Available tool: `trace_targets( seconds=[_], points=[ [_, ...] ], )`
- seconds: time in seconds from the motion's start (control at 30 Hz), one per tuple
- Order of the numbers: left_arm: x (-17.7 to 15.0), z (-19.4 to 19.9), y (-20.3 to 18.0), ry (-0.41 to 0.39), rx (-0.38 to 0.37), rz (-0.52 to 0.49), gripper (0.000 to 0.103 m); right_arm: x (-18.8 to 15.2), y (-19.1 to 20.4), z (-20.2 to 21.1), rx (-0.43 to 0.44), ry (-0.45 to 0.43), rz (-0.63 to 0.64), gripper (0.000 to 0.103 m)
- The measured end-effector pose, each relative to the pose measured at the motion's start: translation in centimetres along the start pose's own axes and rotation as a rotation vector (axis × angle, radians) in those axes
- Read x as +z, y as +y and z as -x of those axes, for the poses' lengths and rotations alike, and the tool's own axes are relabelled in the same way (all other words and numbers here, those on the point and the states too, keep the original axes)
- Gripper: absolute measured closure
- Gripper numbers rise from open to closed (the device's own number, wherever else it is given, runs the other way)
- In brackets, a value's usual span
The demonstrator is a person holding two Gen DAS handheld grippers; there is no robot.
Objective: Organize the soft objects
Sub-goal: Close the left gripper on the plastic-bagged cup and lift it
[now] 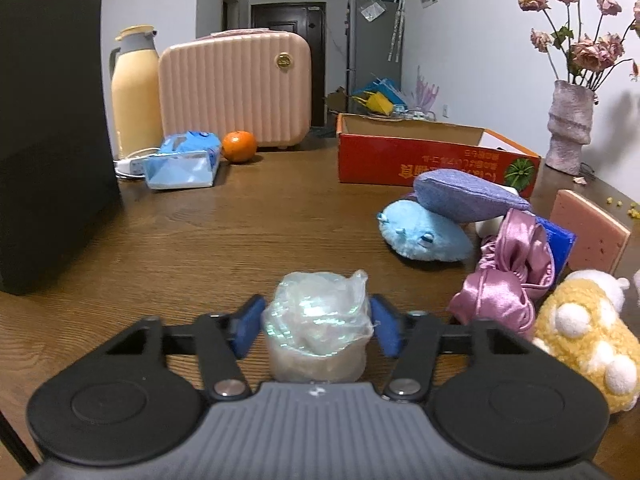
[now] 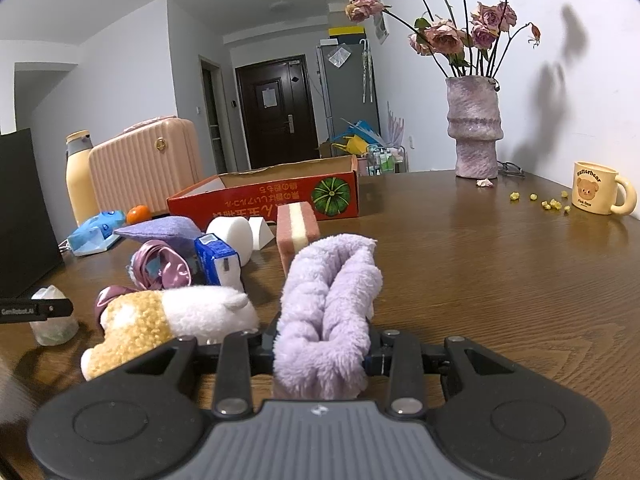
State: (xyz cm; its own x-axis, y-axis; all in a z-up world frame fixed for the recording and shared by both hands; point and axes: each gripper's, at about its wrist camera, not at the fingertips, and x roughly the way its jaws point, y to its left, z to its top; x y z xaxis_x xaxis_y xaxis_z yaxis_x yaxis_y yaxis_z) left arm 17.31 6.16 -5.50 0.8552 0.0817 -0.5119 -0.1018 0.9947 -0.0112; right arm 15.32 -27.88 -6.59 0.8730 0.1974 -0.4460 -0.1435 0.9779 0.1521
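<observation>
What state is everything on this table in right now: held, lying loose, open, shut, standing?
Left tongs: shut on the plastic-wrapped bundle.
Right tongs: shut on the fluffy lilac cloth.
Red box: open, on the table.
Pink case: closed, upright.
Yellow-and-white plush: lying loose.
Blue plush: lying under the purple cushion.
Vase: upright, holding wilted roses.
Mug: upright.

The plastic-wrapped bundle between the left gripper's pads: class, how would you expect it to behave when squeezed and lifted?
The plastic-wrapped bundle looks crinkled and puffy, so it probably squashes easily. Its glossy film may be slippery against the left gripper. It appears light for its size, and stands on a flat base on the table, so it seems unlikely to roll.
</observation>
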Motion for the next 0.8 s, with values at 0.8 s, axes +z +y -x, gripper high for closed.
trace_targets(
  seconds=[0.8],
  points=[
    [2.5, 1.6, -0.4, -0.074, -0.026, 0.005, 0.058, 2.2, -0.3, 0.7, -0.009, -0.053, 0.038, 0.070]
  ],
)
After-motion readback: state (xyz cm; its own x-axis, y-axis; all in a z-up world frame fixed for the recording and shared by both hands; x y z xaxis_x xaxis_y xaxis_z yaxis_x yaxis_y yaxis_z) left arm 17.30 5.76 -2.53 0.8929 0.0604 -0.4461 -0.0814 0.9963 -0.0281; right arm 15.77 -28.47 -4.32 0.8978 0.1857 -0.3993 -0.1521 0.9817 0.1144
